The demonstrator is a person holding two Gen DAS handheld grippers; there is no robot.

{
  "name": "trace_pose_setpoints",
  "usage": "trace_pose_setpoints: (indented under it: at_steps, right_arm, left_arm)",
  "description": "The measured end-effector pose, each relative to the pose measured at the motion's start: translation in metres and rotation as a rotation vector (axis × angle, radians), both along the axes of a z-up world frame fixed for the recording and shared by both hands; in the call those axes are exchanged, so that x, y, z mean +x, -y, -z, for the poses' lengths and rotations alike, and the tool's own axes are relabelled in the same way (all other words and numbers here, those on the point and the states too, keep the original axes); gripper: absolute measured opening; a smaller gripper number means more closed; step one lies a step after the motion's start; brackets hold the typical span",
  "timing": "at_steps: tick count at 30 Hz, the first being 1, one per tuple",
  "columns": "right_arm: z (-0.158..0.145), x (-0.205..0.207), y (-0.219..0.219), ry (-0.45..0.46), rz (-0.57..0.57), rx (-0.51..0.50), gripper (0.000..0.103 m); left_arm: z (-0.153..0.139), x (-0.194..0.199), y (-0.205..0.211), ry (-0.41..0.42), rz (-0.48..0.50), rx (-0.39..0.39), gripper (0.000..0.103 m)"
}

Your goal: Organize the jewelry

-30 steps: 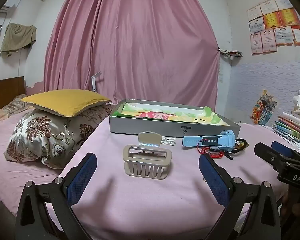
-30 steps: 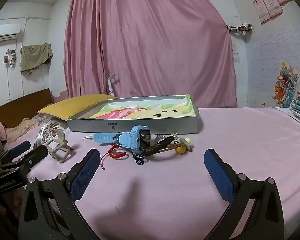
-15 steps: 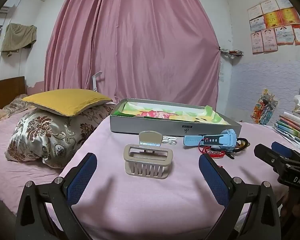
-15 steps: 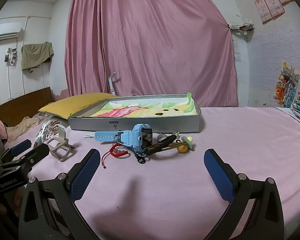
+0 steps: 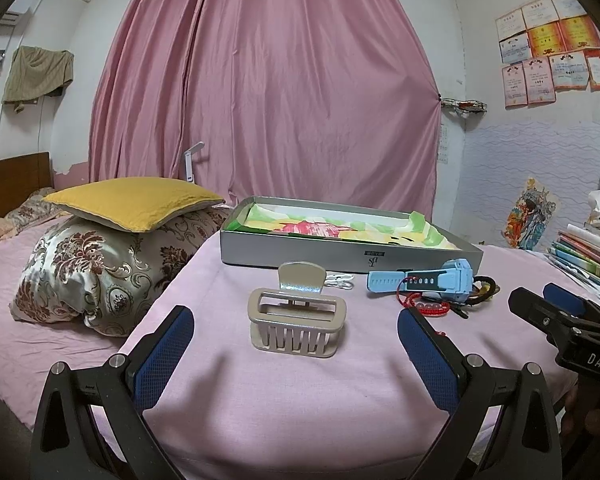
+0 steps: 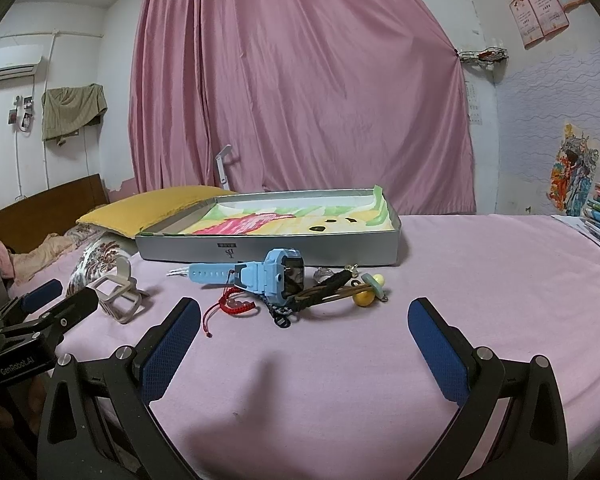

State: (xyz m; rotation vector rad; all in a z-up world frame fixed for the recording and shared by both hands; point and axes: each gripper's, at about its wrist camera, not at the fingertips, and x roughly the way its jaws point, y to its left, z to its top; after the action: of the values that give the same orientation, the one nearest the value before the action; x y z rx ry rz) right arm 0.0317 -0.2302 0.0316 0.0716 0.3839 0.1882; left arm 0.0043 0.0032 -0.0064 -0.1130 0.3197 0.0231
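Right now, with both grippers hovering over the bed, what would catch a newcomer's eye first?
Probably the big beige hair claw, standing on the pink bedsheet straight ahead of the open left gripper. Next, the blue watch lying in a tangle of cords and a red bracelet, ahead of the open right gripper. Behind both sits the open grey box with its bright lining.

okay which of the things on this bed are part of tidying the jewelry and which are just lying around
For the job: hair claw clip, blue watch, red cord bracelet, dark braided bracelet, silver tray.

Lying about: yellow pillow, floral pillow, book stack.
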Motion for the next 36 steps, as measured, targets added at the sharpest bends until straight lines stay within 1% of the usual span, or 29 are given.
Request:
trace_pose_setpoints:
  at_steps: [36]
  right_arm:
    - [-0.0031, -0.0018, 0.0000, 0.001, 0.001, 0.002, 0.102]
  left_arm:
    - [-0.0006, 0.0001, -0.0004, 0.000, 0.001, 0.001, 0.102]
